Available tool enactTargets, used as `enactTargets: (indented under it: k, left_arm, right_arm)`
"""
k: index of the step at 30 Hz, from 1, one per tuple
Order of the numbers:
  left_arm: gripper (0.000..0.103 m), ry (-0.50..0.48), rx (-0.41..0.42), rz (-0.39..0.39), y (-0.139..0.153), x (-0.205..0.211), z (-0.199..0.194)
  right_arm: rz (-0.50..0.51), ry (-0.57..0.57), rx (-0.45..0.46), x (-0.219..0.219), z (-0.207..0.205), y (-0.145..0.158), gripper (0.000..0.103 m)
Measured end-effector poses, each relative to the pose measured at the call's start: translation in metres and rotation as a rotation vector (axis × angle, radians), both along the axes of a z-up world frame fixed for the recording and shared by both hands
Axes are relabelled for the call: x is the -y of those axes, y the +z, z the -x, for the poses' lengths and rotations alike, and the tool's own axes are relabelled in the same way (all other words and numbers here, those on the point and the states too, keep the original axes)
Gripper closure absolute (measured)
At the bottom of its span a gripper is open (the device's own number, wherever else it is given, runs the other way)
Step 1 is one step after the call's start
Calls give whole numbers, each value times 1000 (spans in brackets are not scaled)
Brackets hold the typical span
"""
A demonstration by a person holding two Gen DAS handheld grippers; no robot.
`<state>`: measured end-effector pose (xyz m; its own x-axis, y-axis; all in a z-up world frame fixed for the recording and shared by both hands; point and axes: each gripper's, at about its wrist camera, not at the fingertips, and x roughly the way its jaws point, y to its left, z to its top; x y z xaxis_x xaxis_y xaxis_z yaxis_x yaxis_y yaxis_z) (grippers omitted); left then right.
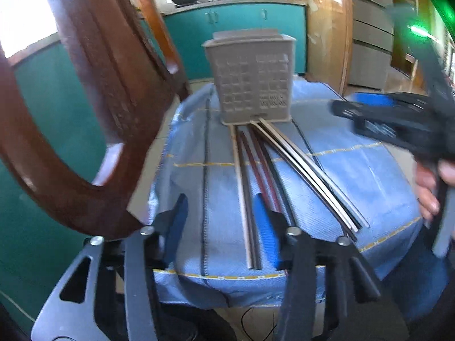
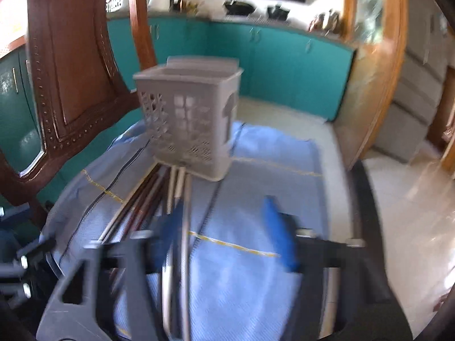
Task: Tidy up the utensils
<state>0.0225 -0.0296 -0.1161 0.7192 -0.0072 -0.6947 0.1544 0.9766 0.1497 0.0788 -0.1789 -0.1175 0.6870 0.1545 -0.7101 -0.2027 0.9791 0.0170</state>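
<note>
Several chopsticks (image 1: 263,167), beige, dark red, black and silver, lie side by side on a blue cloth (image 1: 355,176), their far ends against a grey perforated utensil basket (image 1: 250,76) that stands upright. My left gripper (image 1: 221,210) hangs low over their near ends, jaws apart, with the beige and dark sticks lying between the fingers and no pad pressing on them. My right gripper (image 1: 349,113) comes in from the right, held by a hand (image 1: 426,193). In the right wrist view the right gripper (image 2: 224,227) is open above the cloth (image 2: 256,187). The chopsticks (image 2: 142,201) run past its left finger towards the basket (image 2: 187,125).
A carved wooden chair back (image 1: 85,99) (image 2: 71,71) rises close on the left of the cloth. Teal cabinets (image 1: 241,28) and a counter with pots stand behind. Pale floor (image 2: 398,199) lies to the right of the cloth-covered surface.
</note>
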Motion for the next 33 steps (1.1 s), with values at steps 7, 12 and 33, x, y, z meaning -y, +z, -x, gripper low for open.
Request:
enactTargets:
  k: [7, 12, 33]
  left_arm:
    - [69, -5, 58, -65, 16, 0, -32]
    - [69, -17, 71, -82, 21, 6, -75]
    - [66, -7, -133, 30, -21, 29, -133]
  right_arm:
    - [-61, 135, -181, -21, -50, -30, 65]
    - [-79, 144, -297, -25, -53, -56, 64]
    - [-196, -25, -339, 45, -43, -53, 95]
